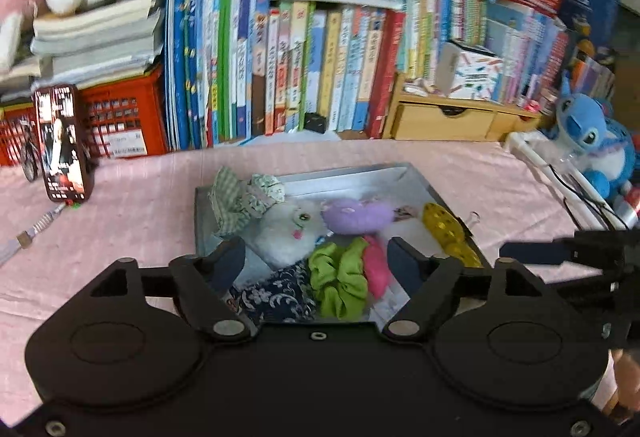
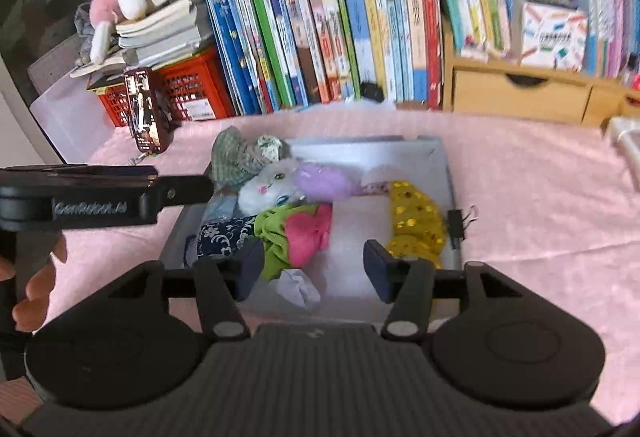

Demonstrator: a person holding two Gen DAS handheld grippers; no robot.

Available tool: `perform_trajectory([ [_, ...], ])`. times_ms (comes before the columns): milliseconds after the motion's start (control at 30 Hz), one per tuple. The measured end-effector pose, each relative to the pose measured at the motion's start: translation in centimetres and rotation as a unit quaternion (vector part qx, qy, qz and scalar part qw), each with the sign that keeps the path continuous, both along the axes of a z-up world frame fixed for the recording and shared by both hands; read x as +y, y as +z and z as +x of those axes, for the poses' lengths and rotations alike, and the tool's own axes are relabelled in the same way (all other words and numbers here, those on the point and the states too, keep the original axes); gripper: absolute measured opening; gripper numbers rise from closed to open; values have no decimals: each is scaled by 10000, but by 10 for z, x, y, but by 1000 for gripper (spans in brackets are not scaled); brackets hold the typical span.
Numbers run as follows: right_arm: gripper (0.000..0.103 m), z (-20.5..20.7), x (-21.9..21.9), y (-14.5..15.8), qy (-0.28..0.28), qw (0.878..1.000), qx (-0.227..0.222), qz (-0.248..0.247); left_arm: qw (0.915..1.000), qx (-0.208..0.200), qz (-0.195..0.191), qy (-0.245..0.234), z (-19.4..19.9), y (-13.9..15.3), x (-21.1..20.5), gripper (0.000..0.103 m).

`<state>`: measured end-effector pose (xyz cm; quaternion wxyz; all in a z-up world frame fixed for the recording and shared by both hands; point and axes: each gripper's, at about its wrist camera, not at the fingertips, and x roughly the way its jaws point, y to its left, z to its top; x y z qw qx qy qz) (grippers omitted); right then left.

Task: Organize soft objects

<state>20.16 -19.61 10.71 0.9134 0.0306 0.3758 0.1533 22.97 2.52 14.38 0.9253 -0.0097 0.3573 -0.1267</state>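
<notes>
A grey tray (image 1: pixel 360 173) (image 2: pixel 440 173) sits on the pink tablecloth and holds several soft things: a white plush (image 1: pixel 286 233) (image 2: pixel 266 189), a purple plush (image 1: pixel 356 215) (image 2: pixel 324 179), a green scrunchie (image 1: pixel 340 277) (image 2: pixel 274 233), a pink piece (image 1: pixel 376 269) (image 2: pixel 308 233), a navy floral scrunchie (image 1: pixel 276 297) (image 2: pixel 222 235), a checked green fabric piece (image 1: pixel 232 197) (image 2: pixel 236 155) and a yellow sequin piece (image 1: pixel 446 229) (image 2: pixel 416 225). My left gripper (image 1: pixel 316 257) is open and empty over the tray's near left part. My right gripper (image 2: pixel 312 265) is open and empty over the tray's near middle.
Rows of books (image 1: pixel 312 69) and a red crate (image 1: pixel 120 117) line the back. A phone (image 1: pixel 62 143) stands at the left. A wooden drawer unit (image 1: pixel 448 119) and a blue plush (image 1: pixel 588 141) are at the right. A black binder clip (image 2: pixel 458 227) lies beside the tray.
</notes>
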Motion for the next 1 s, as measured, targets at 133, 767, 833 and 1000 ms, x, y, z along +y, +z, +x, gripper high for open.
perform_trajectory([
  [133,78,-23,-1,5,53,9993,-354,-107,9995,-262,184,-59,-31,5,-7,80],
  [767,93,-116,1,1,6,9814,-1740,-811,9966,-744,-101,345,-119,-9,-1,89],
  [833,96,-124,1,-1,32,9790,-1848,-860,9962,-766,-149,389,-124,-14,0,89],
  [1000,101,-143,3,-8,38,9724,-2117,-982,9950,-855,-13,509,-139,-26,1,90],
])
